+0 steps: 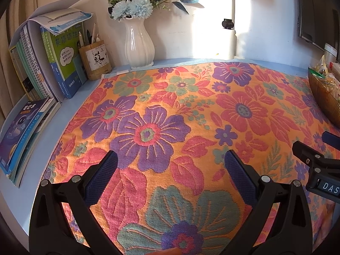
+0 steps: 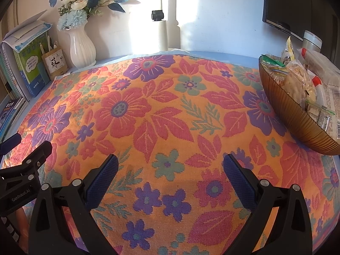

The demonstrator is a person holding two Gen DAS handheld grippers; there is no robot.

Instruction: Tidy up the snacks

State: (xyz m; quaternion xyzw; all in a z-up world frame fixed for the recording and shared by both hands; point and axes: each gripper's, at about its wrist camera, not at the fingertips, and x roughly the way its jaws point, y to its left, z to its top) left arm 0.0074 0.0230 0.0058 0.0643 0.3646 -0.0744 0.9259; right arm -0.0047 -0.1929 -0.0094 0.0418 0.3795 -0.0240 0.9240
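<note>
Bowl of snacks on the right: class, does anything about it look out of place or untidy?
Yes. The brown bowl is piled above its rim with snack packets, and more packets lie beyond it rather than inside. The floral cloth in front is bare; nothing looks spilled or damaged.

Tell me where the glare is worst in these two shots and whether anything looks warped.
Left wrist view: sunlight blows out the wall right of the vase; books bow at the fisheye edge. Right wrist view: the same washed-out patch; snack bowl stays readable, though stretched.
</note>
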